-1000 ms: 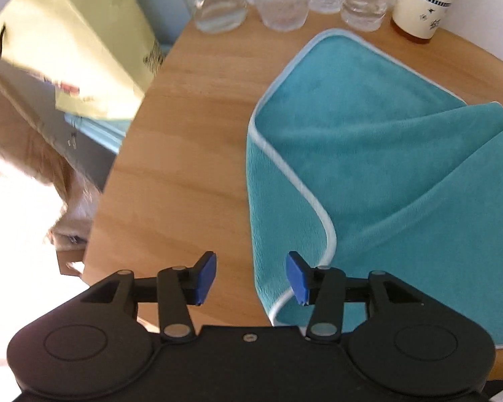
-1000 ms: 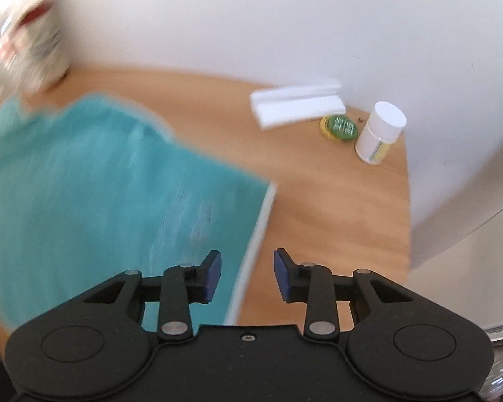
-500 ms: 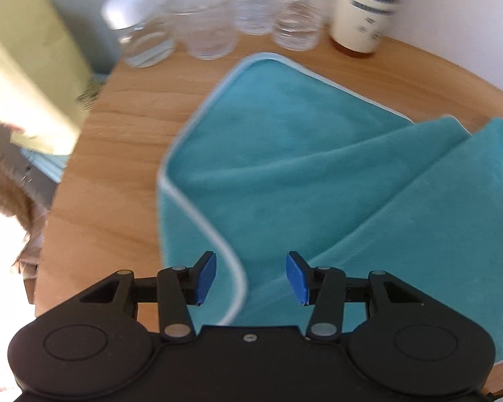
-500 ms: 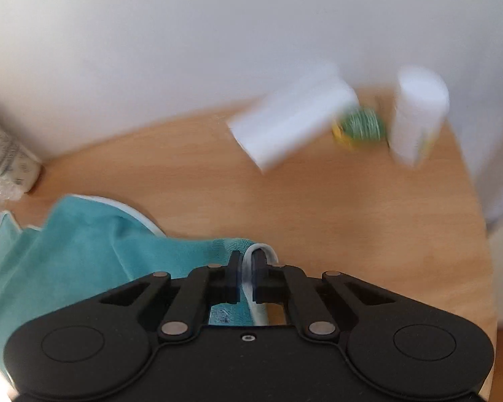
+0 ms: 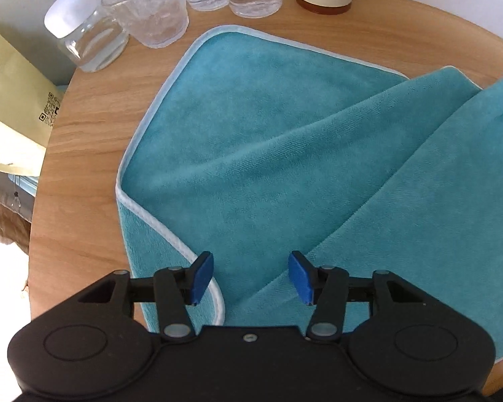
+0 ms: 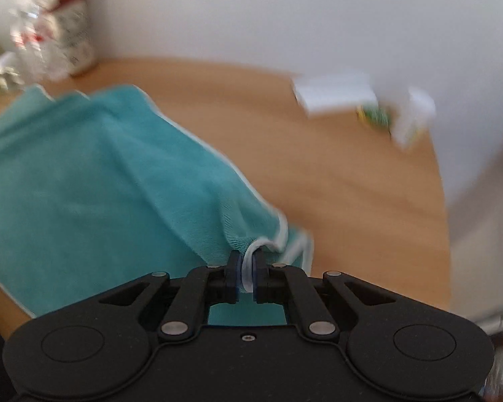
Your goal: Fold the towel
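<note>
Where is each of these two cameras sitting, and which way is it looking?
Left wrist view: sits on the left gripper, looking forward and down over its open blue-tipped fingers at the teal towel on the round wooden table, glasses and jars behind.
Right wrist view: sits on the right gripper, looking along fingers shut on the towel's white-edged corner, toward a white wall; blurred.
Both show the same towel and table; no hand shows.
</note>
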Tool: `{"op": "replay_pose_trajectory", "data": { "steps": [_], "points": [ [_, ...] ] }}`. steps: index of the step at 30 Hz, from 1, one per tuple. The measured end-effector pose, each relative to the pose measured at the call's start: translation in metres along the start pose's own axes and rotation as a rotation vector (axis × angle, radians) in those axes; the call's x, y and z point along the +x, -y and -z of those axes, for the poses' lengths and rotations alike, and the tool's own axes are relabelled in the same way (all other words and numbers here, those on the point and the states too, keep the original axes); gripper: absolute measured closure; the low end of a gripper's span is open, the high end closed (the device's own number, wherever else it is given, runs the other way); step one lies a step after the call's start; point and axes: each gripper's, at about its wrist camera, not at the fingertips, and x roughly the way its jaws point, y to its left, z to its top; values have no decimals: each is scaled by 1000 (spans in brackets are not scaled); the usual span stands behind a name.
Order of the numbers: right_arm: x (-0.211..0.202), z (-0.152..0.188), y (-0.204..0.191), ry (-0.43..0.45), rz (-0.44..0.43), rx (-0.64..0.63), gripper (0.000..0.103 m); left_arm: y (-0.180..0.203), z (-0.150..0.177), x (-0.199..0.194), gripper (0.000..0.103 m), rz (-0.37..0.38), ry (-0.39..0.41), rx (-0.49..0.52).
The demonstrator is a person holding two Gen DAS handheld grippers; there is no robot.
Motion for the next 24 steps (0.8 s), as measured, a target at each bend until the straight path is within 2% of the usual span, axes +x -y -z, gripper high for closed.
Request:
{"op": "replay_pose_trajectory", "data": {
  "steps": [2, 4, 5, 7, 9, 11, 15, 17, 18, 19, 22, 24],
  "points": [
    [-4, -3, 7, 7, -4, 5, 86, -2, -3, 2, 47, -1, -12, 4],
    [-9, -9, 16, 19, -4, 13, 65, -4, -5, 4, 43, -5, -20, 1],
    [-13, -16, 24, 31, 3, 29, 63, -5, -5, 4, 40, -6, -21, -2],
    [-15, -29, 42, 47, 5, 85, 63, -8, -5, 6, 37, -9, -21, -13],
    [-8, -41, 57, 42, -39, 183, 63, -10, -3, 7, 37, -3, -19, -27],
    [7, -50, 66, 4, -85, 257, 63, -14, -1, 7, 35, 2, -23, -47],
    [37, -57, 68, -73, -107, 312, 62, -24, 3, 9, 33, 2, -40, -76],
    [42, -62, 64, -88, -158, 289, 73, -29, 6, 10, 33, 2, -47, -88],
    [43, -64, 62, -97, -167, 264, 90, -32, 7, 10, 33, 3, -49, -94],
    [42, -67, 58, -103, -172, 227, 95, -34, 9, 10, 32, 6, -50, -102],
    [39, -74, 52, -105, -138, 129, 102, -40, 13, 11, 33, 19, -57, -118],
    [33, -80, 53, -76, -107, 109, 102, -42, 14, 10, 33, 20, -62, -110]
  ]
}}
